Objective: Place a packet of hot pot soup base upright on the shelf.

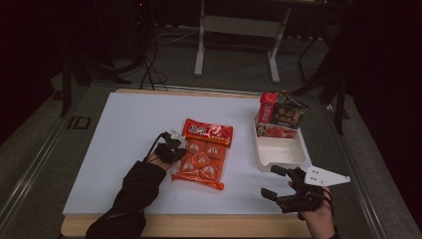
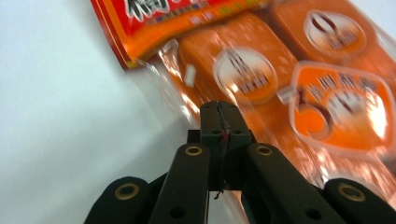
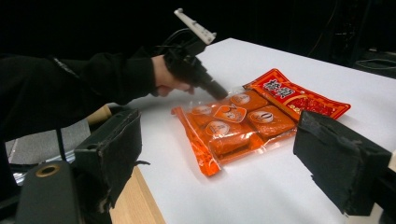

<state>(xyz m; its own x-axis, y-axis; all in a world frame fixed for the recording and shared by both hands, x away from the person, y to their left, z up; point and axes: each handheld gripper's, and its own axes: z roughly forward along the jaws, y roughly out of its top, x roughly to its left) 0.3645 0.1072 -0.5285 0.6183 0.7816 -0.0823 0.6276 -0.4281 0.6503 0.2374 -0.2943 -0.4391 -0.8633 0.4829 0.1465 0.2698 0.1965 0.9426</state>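
Note:
An orange snack bag with a red header and several wrapped pieces inside lies flat in the middle of the white table. My left gripper is shut, its tips resting at the bag's clear left edge. The pads meet with barely a line between them, and I cannot tell whether film is pinched there. In the right gripper view the left gripper touches the bag from the side. My right gripper stands open near the front right edge, with nothing between its jaws.
A white tray sits at the right, with a red packet and a dark packet standing at its far end. The table's wooden front edge runs below my hands. A desk frame stands on the floor beyond.

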